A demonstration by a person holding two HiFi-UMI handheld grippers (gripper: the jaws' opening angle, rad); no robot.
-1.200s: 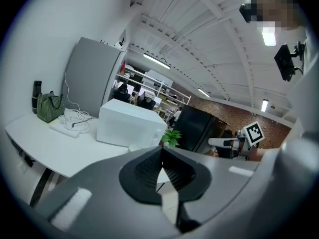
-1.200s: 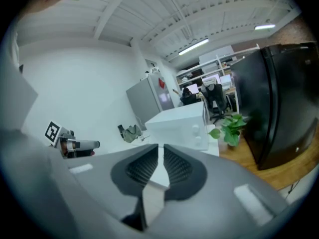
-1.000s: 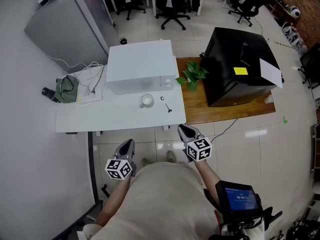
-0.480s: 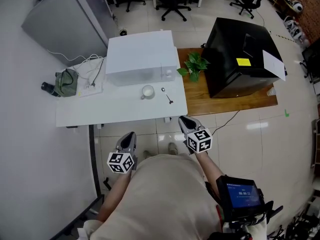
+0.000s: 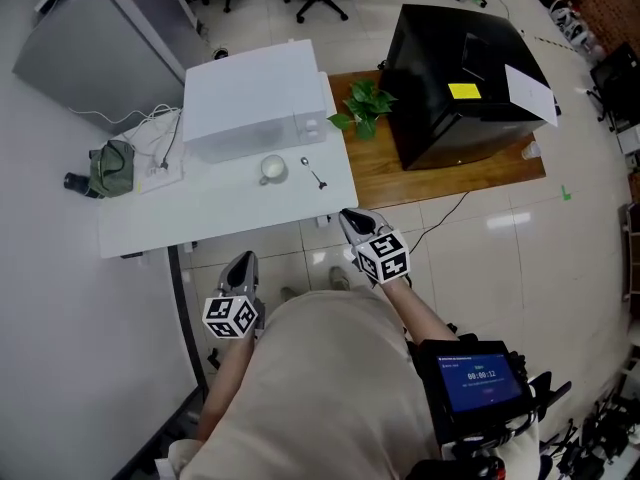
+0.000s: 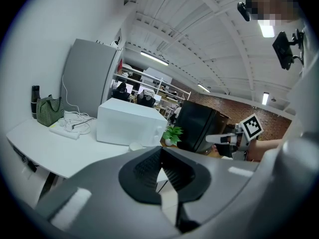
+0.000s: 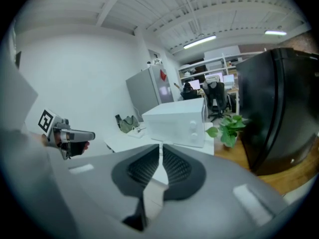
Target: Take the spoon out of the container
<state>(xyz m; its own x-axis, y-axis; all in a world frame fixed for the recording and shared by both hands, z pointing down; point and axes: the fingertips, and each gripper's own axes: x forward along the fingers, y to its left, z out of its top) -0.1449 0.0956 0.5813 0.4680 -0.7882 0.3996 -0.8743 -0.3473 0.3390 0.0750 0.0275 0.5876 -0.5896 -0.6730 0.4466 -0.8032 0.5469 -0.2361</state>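
Left gripper view: gripper (image 6: 161, 151) closed, empty

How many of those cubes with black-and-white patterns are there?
2. One cube sits on the left gripper, lower left; a second cube on the right gripper, mid-picture, whose empty jaws have just been closing. No others show.

one spoon (image 5: 313, 173), one container (image 5: 272, 169), one microwave (image 5: 255, 98)

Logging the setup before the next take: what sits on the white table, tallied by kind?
Microwave: 1
Cup: 1
Spoon: 1
Green bag: 1
Power strip with cables: 1
Dark bottle: 1
Total: 6
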